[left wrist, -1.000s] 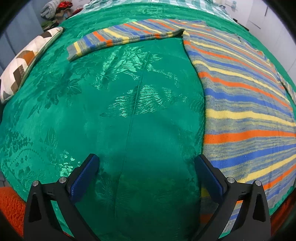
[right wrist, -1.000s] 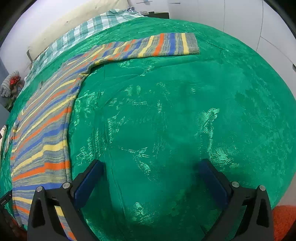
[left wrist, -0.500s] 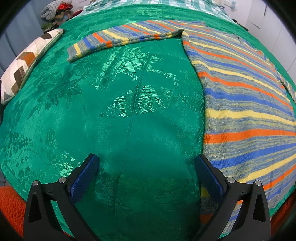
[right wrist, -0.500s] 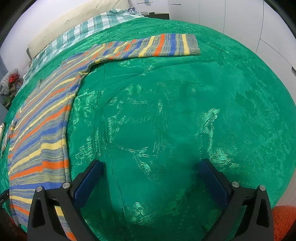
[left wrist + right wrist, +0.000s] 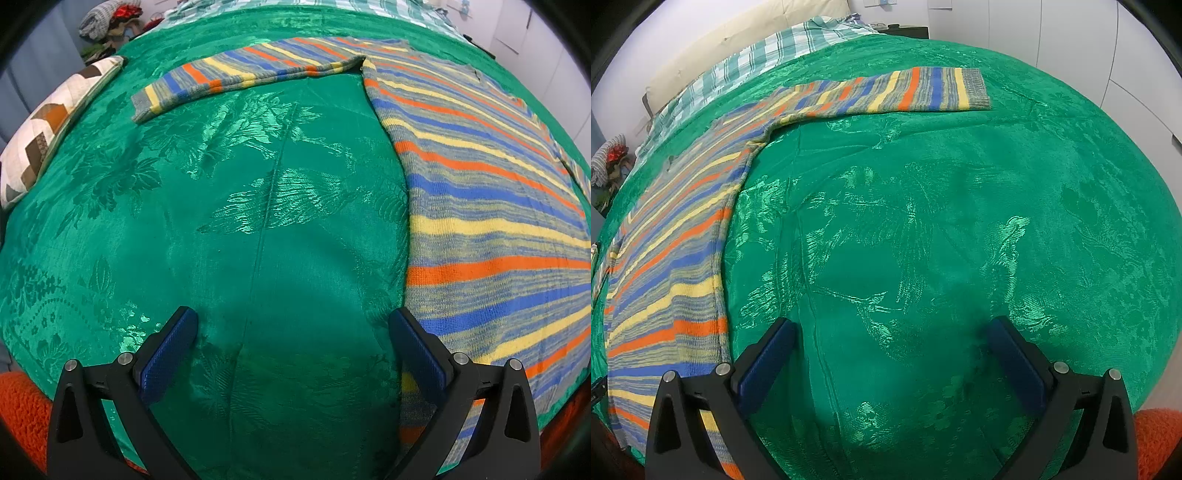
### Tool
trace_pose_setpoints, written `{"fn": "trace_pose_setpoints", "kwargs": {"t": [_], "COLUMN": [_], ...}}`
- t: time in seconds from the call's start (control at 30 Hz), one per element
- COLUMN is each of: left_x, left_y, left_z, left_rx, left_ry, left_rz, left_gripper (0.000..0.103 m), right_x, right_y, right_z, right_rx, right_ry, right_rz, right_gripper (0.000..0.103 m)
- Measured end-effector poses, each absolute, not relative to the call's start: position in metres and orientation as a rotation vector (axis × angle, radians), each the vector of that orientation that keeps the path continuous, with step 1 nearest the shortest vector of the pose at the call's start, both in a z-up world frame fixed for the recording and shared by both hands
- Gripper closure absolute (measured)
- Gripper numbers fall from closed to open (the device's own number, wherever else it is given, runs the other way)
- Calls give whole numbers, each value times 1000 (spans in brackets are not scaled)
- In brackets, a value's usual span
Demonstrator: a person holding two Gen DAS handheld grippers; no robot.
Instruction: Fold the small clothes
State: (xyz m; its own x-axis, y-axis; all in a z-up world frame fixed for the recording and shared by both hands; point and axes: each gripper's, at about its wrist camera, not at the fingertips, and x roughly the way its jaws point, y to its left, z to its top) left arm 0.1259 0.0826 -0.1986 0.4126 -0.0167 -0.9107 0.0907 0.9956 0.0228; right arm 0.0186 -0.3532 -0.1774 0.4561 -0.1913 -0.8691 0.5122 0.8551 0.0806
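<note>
Hovering with its jaws spread wide and gripping nothing, the left gripper (image 5: 291, 325) is hanging over a bare stretch of the green bedspread (image 5: 240, 229), its blue-padded fingers (image 5: 168, 350) framing only the shiny leaf-patterned cloth. Just beside its right finger, the striped sweater (image 5: 491, 221) is lying flat on the bedspread, banded in orange, blue, yellow and grey, with one sleeve (image 5: 236, 77) stretching out sideways from the shoulder across the far part of the bedspread. Beyond that sleeve's cuff, at the bedspread's left edge, a patchwork cushion (image 5: 48, 129) in brown and cream is resting, and a heap of clothes (image 5: 107, 18) is showing past the far corner (too small to make out piece by piece).

The right gripper (image 5: 892, 332) is likewise standing wide apart and empty, poised above the bedspread (image 5: 960, 221) on the sweater's other side. From this view the sweater's body (image 5: 676, 266) is running along the bedspread's left part, close to the gripper's left finger (image 5: 764, 354), while the other sleeve (image 5: 886, 92) is reaching out to the right, its grey ribbed cuff lying well apart from the gripper. A checked sheet (image 5: 768, 55) is showing beyond the bedspread's far edge, against a pale headboard (image 5: 738, 33). An orange textured fabric (image 5: 1156, 435) is peeking out below the bedspread's near edge.
</note>
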Motion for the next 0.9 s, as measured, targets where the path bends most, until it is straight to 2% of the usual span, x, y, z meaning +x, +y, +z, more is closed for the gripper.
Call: {"fn": "trace_pose_setpoints", "kwargs": {"t": [0.47, 0.63, 0.9], "left_x": [126, 126, 123], "left_y": [83, 85, 94], "left_z": [-198, -197, -185], "left_rx": [73, 50, -63], "left_ry": [1146, 1127, 1083], "left_rz": [-74, -65, -90], "left_gripper": [0, 0, 0], "right_x": [19, 15, 35], "right_y": [-353, -364, -492], "right_z": [-177, -164, -111], "right_rx": [362, 457, 811], "right_ry": [1023, 1045, 771], "right_rz": [-450, -399, -323], "right_gripper": [0, 0, 2]}}
